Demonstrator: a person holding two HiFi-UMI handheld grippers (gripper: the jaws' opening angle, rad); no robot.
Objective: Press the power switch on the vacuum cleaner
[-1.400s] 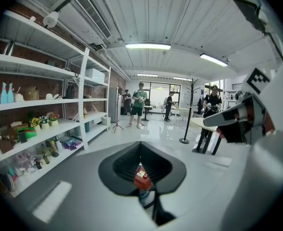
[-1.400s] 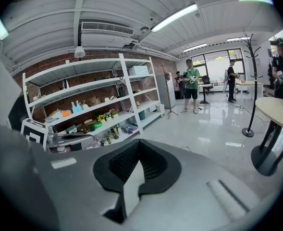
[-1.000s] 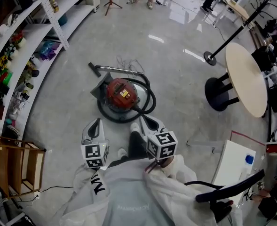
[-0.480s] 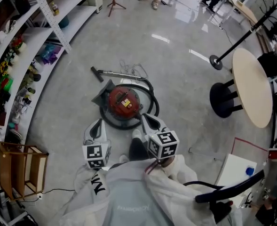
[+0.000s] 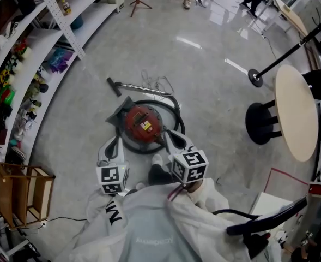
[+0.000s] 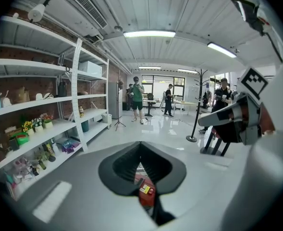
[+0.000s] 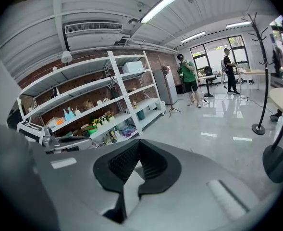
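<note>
Closer than a second ago: the person has stepped up, and both tools now reach the red round canister vacuum cleaner (image 5: pixel 143 121) on the glossy grey floor (image 5: pixel 214 102). It sits at twelve o'clock from the person's feet. The left gripper (image 5: pixel 112 144) hangs just beside its seven o'clock edge. The right gripper (image 5: pixel 173 139) is at four o'clock, over the looped black hose (image 5: pixel 179 119). Both pairs of fingers are pressed together on nothing. No switch is pressed yet, though it now looks within reach. Beyond, at twelve o'clock, lies the grey metal wand (image 5: pixel 141 85).
</note>
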